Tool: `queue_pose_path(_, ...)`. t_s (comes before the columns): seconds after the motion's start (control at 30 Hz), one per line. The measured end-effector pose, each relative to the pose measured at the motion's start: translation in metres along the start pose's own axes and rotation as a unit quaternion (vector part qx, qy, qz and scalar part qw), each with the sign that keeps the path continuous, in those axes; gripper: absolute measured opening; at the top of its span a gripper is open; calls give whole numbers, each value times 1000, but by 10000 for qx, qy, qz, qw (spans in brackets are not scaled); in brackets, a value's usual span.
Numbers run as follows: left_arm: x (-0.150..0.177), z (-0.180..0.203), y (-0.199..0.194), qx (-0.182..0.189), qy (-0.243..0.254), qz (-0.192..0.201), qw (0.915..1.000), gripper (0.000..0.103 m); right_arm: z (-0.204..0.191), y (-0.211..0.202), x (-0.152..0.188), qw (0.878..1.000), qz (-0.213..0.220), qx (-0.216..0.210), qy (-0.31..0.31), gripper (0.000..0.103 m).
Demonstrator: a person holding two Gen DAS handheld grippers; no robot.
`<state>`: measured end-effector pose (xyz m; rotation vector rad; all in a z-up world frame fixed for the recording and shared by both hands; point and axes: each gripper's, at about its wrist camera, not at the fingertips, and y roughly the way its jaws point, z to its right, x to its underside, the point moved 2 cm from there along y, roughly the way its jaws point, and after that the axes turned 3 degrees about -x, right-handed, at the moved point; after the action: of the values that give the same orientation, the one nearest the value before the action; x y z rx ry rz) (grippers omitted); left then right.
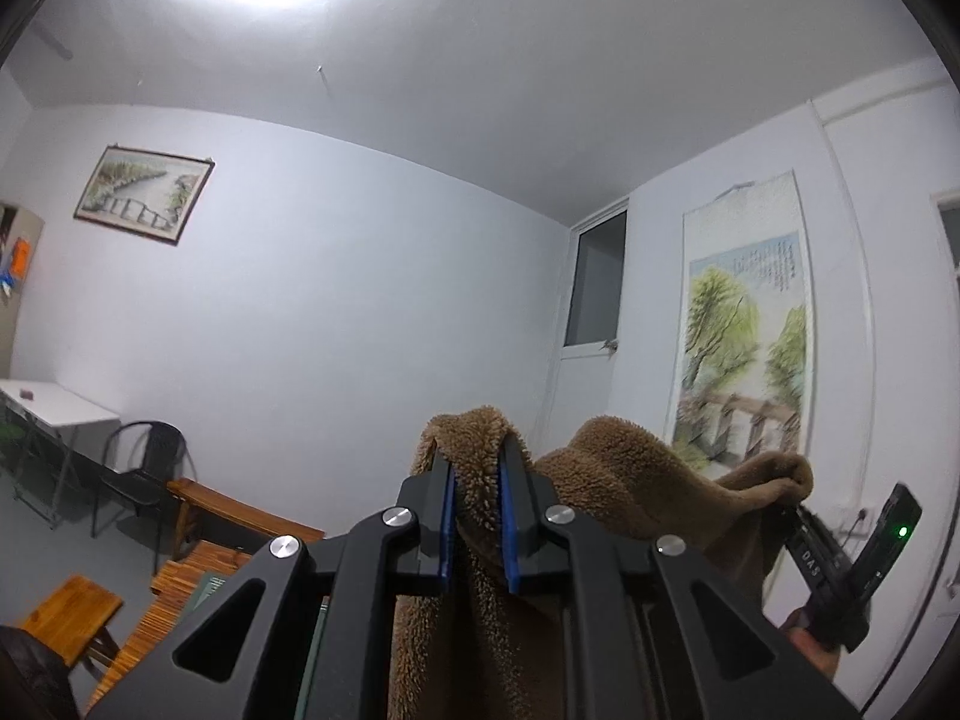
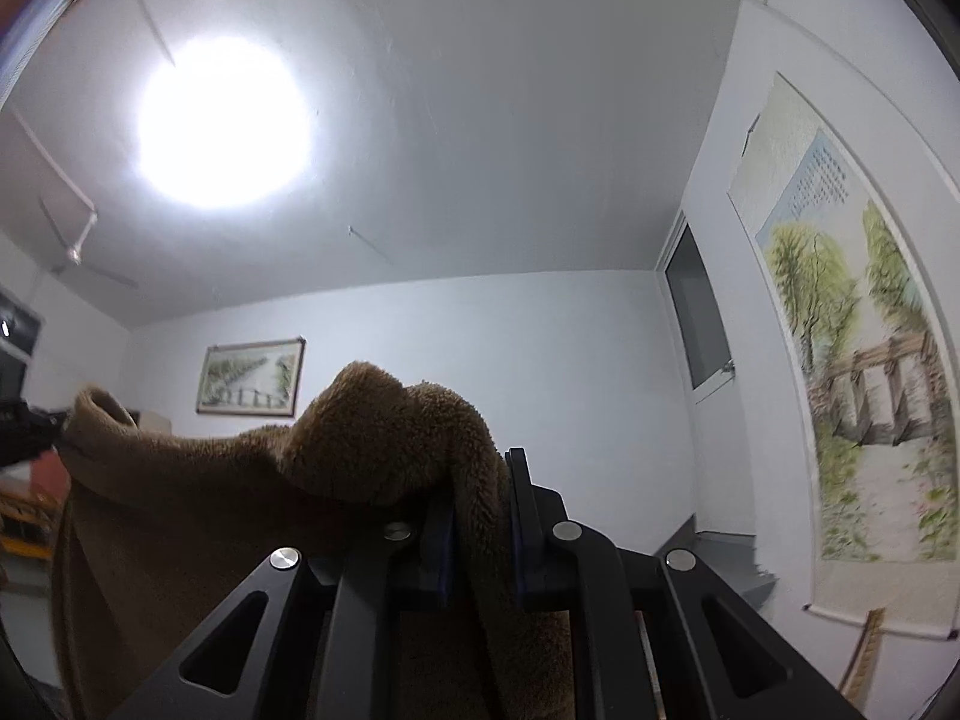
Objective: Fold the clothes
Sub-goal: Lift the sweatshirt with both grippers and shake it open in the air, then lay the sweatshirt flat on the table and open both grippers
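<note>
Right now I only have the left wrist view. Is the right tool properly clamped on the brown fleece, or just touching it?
Observer: Clamped. The right wrist view shows the right tool shut, with the brown fleece pinched between its pads.
Operator: And how does the cloth sit under my left tool?
Observer: From that side, the left tool holds a rolled edge, and the fleece hangs below it as a long sheet.
Operator: Anything under the scroll?
Observer: A pale wooden frame leans on the wall beneath the scroll.
</note>
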<state>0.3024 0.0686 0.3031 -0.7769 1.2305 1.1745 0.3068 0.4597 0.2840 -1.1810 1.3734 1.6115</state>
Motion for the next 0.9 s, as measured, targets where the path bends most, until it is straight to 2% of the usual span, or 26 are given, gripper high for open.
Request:
queue_pose_path(0.1, 10, -5, 21, -44, 0, -281, 9996, 16, 7, 23, 18, 9996, -278, 24, 102, 14)
queue_pose_path(0.23, 38, -19, 61, -193, -56, -883, 9959, 16, 17, 75, 63, 9955, -932, 130, 144, 14)
queue_pose_path(0.33, 71, -38, 106, -371, -188, -1530, 9873, 16, 19, 110, 107, 9891, -1452, 195, 126, 14)
queue_pose_path(0.43, 112, -58, 151, -461, -287, -2262, 9726, 16, 20, 140, 149, 9809, -1923, 280, 104, 14)
queue_pose_path(0.53, 165, -80, 193, -503, -400, -3136, 9474, 24, 27, 181, 206, 9638, -2630, 431, 107, 14)
queue_pose_path(0.57, 181, -87, 203, -535, -418, -3359, 9395, 29, 30, 193, 224, 9561, -2893, 454, 128, 14)
queue_pose_path(0.63, 221, -108, 223, -636, -500, -3877, 9182, 44, 39, 221, 268, 9321, -3584, 480, 219, 17)
queue_pose_path(0.67, 235, -117, 230, -690, -585, -4060, 9094, 51, 43, 233, 291, 9171, -3947, 477, 285, 17)
queue_pose_path(0.7, 251, -127, 235, -768, -677, -4254, 8992, 54, 47, 243, 318, 8994, -4331, 457, 374, 17)
queue_pose_path(0.73, 271, -143, 237, -894, -775, -4450, 8877, 54, 50, 250, 339, 8835, -4641, 454, 441, 17)
queue_pose_path(0.8, 301, -169, 234, -1149, -902, -4711, 8699, 54, 51, 249, 375, 8611, -5038, 511, 459, 17)
queue_pose_path(0.9, 337, -202, 230, -1496, -1031, -5023, 8454, 55, 46, 231, 413, 8432, -5327, 588, 413, 18)
